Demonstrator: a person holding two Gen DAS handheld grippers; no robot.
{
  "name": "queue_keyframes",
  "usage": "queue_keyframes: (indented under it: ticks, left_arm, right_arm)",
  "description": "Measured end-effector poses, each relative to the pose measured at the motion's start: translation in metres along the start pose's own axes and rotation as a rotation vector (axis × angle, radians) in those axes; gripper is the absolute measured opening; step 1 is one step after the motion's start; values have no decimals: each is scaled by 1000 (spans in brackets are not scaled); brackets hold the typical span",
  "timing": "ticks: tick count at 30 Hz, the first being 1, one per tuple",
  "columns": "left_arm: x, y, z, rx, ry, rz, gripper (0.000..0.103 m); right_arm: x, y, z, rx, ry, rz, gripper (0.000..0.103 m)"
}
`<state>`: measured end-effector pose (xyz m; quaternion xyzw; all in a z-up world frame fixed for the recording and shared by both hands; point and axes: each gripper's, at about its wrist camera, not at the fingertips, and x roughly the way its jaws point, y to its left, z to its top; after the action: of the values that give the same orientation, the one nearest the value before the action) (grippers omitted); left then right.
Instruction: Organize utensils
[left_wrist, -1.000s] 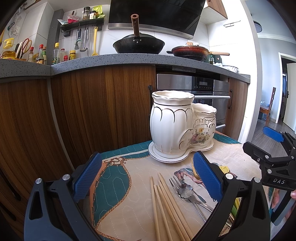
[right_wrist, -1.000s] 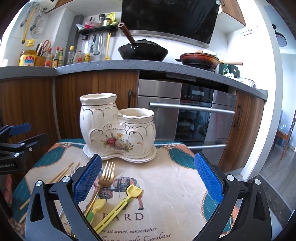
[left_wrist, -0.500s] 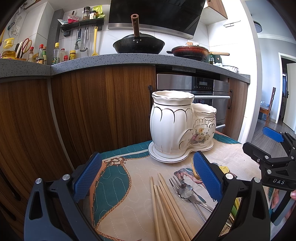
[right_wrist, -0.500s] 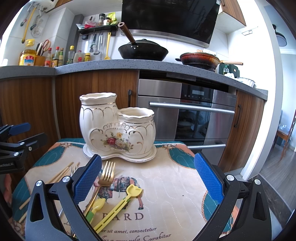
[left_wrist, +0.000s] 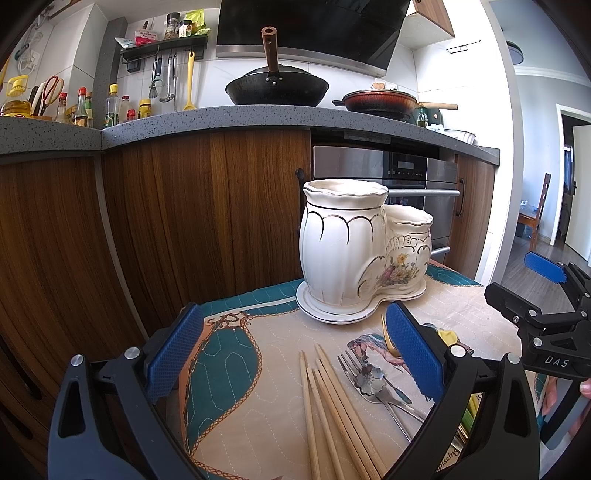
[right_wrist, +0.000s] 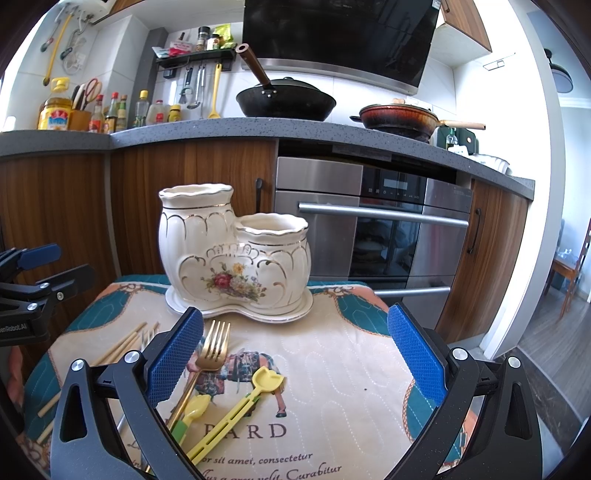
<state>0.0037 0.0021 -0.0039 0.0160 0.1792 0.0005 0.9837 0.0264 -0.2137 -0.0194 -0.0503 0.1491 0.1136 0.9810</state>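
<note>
- The left gripper (left_wrist: 291, 354) is hovering with its jaws spread wide and empty over the near left part of the quilted mat (left_wrist: 236, 369), which is covering the table.
- The bamboo chopsticks (left_wrist: 332, 402) are lying in a loose bundle just under it, tips fanning toward the holder. They are probably light, stiff and prone to rolling, so pinching them across the middle of the shafts looks safest.
- Just right of them, a steel fork (left_wrist: 354, 369) and a flower-ended steel spoon (left_wrist: 369, 380) are overlapping. Both are likely thin and slippery, better taken by the handle.
- The gold fork (right_wrist: 212, 350) is resting near the middle of the mat, tines pointing at the holder, its handle running under the right gripper's left finger.
- The yellow plastic utensils (right_wrist: 236, 402) are lying near the front edge, seemingly light and slightly flexible.
- The ceramic utensil holder (right_wrist: 232, 254) is standing at the mat's far edge on its saucer, both cups apparently empty. It is likely heavy and fragile, so dropping pieces in gently seems wise.
- The right gripper (right_wrist: 295, 354) is also hanging wide open, holding nothing, over the mat's right half.
- The soft mat may let thin handles sink slightly. Behind it, wooden cabinets, an oven (right_wrist: 369, 229) and a grey counter (right_wrist: 258, 129) carrying a wok (right_wrist: 286, 99) are filling the kitchen.
</note>
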Motion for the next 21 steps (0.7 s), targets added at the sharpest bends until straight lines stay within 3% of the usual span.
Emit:
queue_keyframes:
  ticks: [6, 10, 13, 16, 21]
  left_arm:
    - [13, 9, -4, -31, 70, 3, 98]
    - [22, 24, -2, -53, 158, -21, 97]
    - [31, 31, -3, -29, 265, -46, 97]
    - [43, 25, -15, 68, 421, -40, 97]
    - [47, 22, -32, 93, 514, -56, 81]
  right_arm:
    - [4, -12, -3, 57, 26, -53, 99]
    - [11, -24, -2, 111, 94, 0, 99]
    - [12, -30, -1, 138, 132, 25, 99]
    - [15, -39, -1, 182, 185, 57, 99]
    - [24, -43, -3, 211, 272, 95, 93]
